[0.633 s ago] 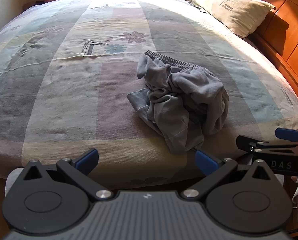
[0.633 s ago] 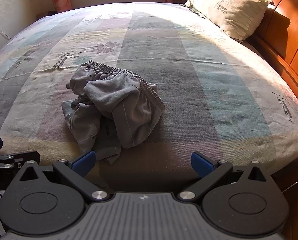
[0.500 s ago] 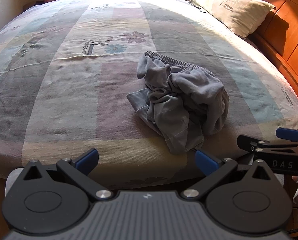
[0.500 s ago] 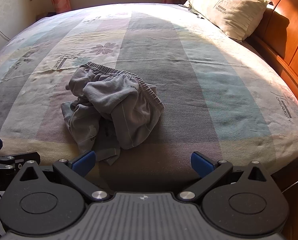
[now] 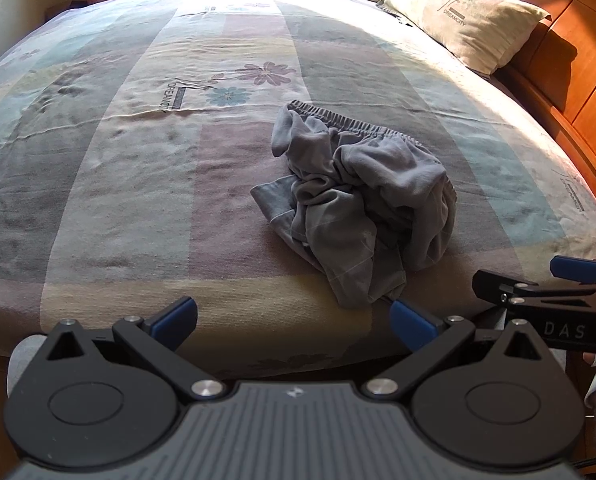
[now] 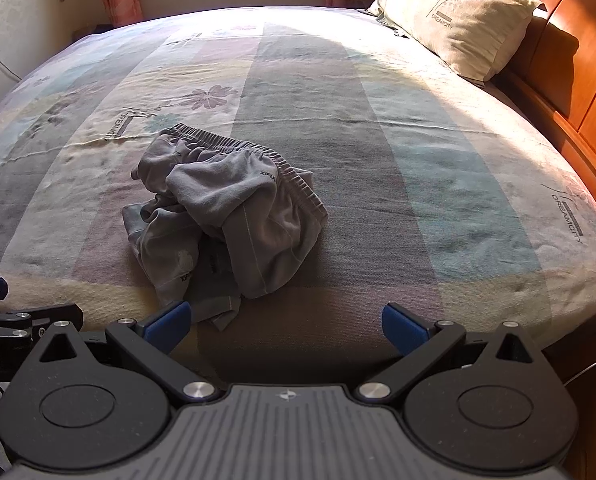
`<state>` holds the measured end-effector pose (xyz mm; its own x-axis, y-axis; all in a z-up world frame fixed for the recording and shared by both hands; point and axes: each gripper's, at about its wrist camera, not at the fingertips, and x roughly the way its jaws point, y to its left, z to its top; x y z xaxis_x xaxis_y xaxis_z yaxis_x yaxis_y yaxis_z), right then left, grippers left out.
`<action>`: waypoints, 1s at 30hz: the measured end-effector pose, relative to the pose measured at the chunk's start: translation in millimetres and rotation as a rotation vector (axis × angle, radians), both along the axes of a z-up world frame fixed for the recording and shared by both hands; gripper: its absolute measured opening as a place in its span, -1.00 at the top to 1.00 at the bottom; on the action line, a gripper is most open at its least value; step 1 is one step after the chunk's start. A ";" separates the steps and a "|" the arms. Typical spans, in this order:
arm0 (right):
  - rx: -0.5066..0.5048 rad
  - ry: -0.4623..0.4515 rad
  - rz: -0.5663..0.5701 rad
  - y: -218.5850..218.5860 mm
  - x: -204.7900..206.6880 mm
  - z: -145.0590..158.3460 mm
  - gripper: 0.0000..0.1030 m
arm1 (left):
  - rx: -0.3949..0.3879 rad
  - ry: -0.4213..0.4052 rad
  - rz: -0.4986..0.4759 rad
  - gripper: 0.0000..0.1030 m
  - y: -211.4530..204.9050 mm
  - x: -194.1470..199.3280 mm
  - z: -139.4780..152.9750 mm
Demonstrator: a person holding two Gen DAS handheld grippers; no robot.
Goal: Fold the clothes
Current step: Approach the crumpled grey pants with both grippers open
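A crumpled pair of grey shorts (image 5: 357, 204) lies in a heap on a wide bed (image 5: 130, 184), near the bed's near edge and a little right of centre in the left wrist view, left of centre in the right wrist view (image 6: 226, 216). Its elastic waistband (image 6: 250, 148) runs along the far side of the heap, with the legs bunched toward the near edge. The bed carries a patchwork sheet of pale stripes and printed flowers. A cream pillow (image 5: 457, 12) rests at the far right against a wooden headboard (image 5: 577, 52). The left claw (image 5: 294, 320) hangs over the near edge with its blue-tipped jaws spread wide and nothing between them; the nearest hem of the shorts lies just beyond its right fingertip. The right claw (image 6: 286, 322) is likewise wide open and empty, its left fingertip just short of the shorts' near hem. Each claw shows at the other view's edge.
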<state>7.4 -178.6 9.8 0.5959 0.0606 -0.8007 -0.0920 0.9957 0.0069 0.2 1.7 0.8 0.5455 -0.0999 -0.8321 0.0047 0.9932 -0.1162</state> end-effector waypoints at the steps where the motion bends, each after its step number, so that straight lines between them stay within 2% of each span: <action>1: 0.000 0.000 0.001 0.0 -0.1 0.2 -1.00 | 0.000 0.000 0.000 -0.99 0.2 0.3 -0.3; 17: 0.003 0.013 0.004 -1.0 5.3 -2.9 -1.00 | 0.001 0.012 0.003 -0.99 -0.7 4.5 -3.1; 30: 0.013 0.031 -0.001 -4.8 20.9 -9.7 -1.00 | 0.007 0.025 -0.001 -0.99 -4.3 24.8 -7.6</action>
<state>28.4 -183.5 0.1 0.5709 0.0708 -0.8180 -0.0907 0.9956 0.0229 25.0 -2.6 -6.9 0.5242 -0.0944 -0.8464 0.0026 0.9940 -0.1093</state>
